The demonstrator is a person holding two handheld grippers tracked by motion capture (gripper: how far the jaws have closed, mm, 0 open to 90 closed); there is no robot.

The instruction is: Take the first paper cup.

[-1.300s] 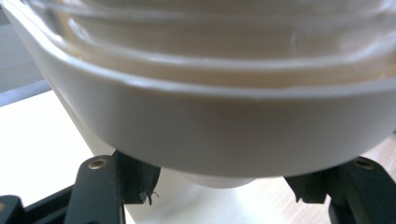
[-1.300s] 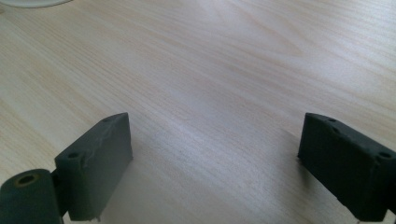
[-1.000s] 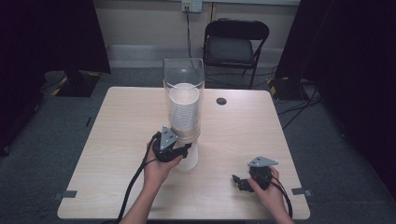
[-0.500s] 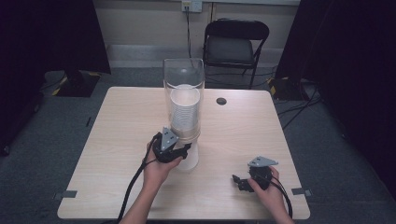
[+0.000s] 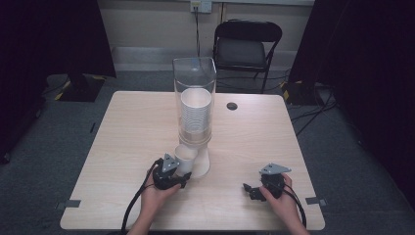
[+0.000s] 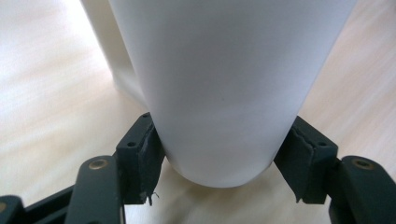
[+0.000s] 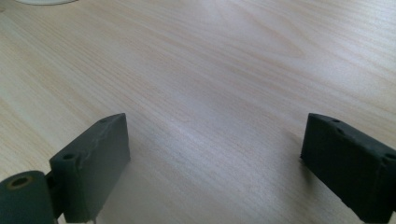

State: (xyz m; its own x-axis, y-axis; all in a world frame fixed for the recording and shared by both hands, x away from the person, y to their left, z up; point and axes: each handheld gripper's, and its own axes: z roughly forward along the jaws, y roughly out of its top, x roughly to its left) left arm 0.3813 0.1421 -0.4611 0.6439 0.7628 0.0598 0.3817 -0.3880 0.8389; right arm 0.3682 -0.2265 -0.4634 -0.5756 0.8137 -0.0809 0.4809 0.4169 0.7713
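Observation:
A clear cup dispenser (image 5: 195, 81) stands mid-table with a stack of white cups (image 5: 195, 115) inside. My left gripper (image 5: 183, 171) is shut on a single white cup (image 5: 186, 157) just below and in front of the dispenser's mouth, beside its white base (image 5: 201, 166). In the left gripper view both pads press the sides of the white cup (image 6: 224, 88) near its bottom, with the left gripper (image 6: 219, 151) a little above the table. My right gripper (image 5: 250, 189) rests low at the front right, open, with bare wood between the jaws of the right gripper (image 7: 215, 154).
The light wooden table (image 5: 132, 127) has a dark cable hole (image 5: 232, 105) behind the dispenser. A black folding chair (image 5: 247, 46) stands beyond the far edge. Cables trail from both grippers off the front edge.
My left gripper has drawn back toward the front edge with the white cup, which now shows apart from the stack. The right gripper has not moved.

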